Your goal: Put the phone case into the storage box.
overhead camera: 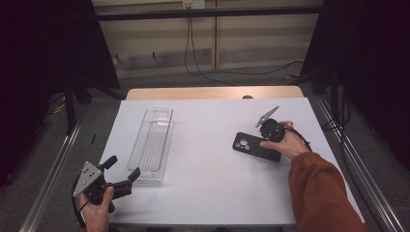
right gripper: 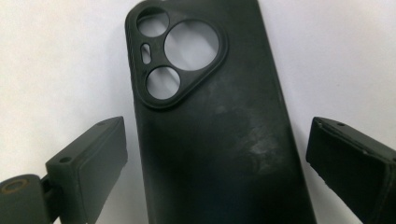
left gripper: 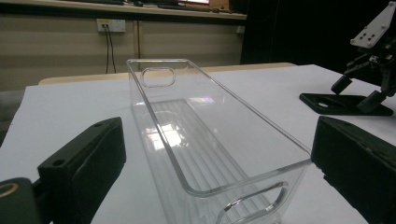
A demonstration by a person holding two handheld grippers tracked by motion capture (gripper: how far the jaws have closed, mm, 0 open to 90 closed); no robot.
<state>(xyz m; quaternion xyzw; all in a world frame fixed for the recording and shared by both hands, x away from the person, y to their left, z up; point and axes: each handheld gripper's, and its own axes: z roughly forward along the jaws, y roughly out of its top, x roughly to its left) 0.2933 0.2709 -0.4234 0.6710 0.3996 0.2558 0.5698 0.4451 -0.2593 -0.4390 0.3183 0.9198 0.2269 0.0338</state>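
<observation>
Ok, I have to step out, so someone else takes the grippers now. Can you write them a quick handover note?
Right gripper: open, poised over the black phone case, jaws on either side of it, pads not touching.
Left gripper: open, holding nothing, at the near end of the clear plastic bin.
Things: the case lies back up on the white table, right of the bin. The bin is empty.
Done: nothing gripped.
Left: probably close on the case, lift it and place it in the bin.
</observation>
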